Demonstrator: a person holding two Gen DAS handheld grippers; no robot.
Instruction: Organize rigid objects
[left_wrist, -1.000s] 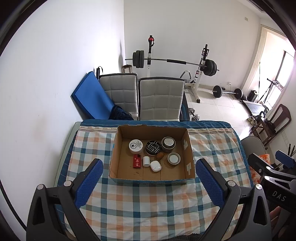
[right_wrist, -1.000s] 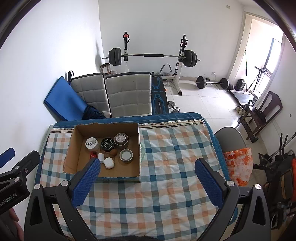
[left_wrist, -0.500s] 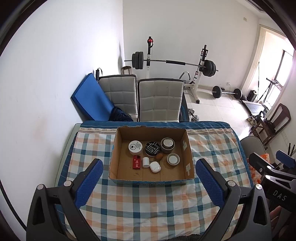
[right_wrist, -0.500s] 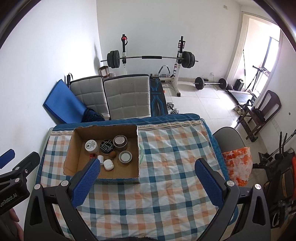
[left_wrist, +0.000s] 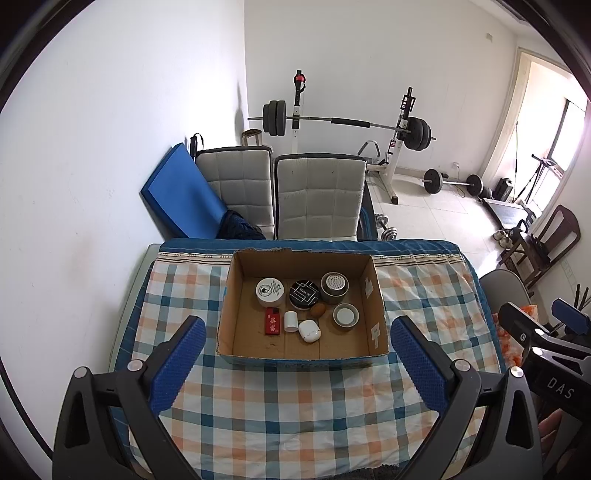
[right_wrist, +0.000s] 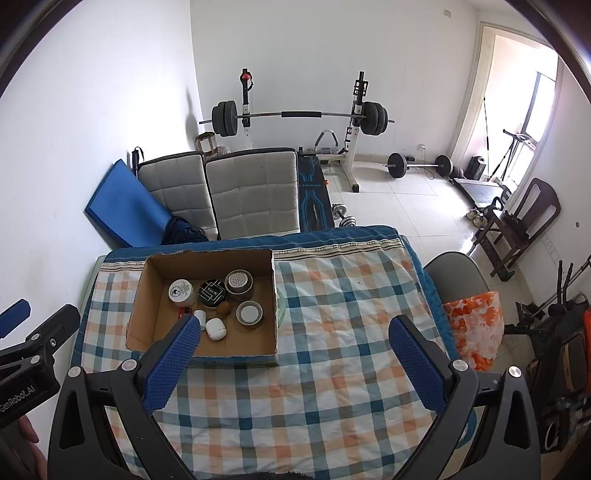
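Both pairs of blue-padded fingers are spread wide and hold nothing; the left gripper (left_wrist: 297, 363) and right gripper (right_wrist: 293, 360) hover high over the checked surface (right_wrist: 332, 369), likely for an overview; ahead sits the cardboard box (left_wrist: 301, 356), its small rigid objects (left_wrist: 306, 301) clustered inside, apparently already gathered; the right view's finger hides the red case (left_wrist: 272, 321); labels are too small to read.

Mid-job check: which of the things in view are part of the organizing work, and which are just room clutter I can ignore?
Job: cardboard box; inside it white round tin, black tin, perforated-lid tin, open tin, red packet, white cap, white case, brown nut.

Ignore: barbell rack, two chairs, blue mat, orange bag.
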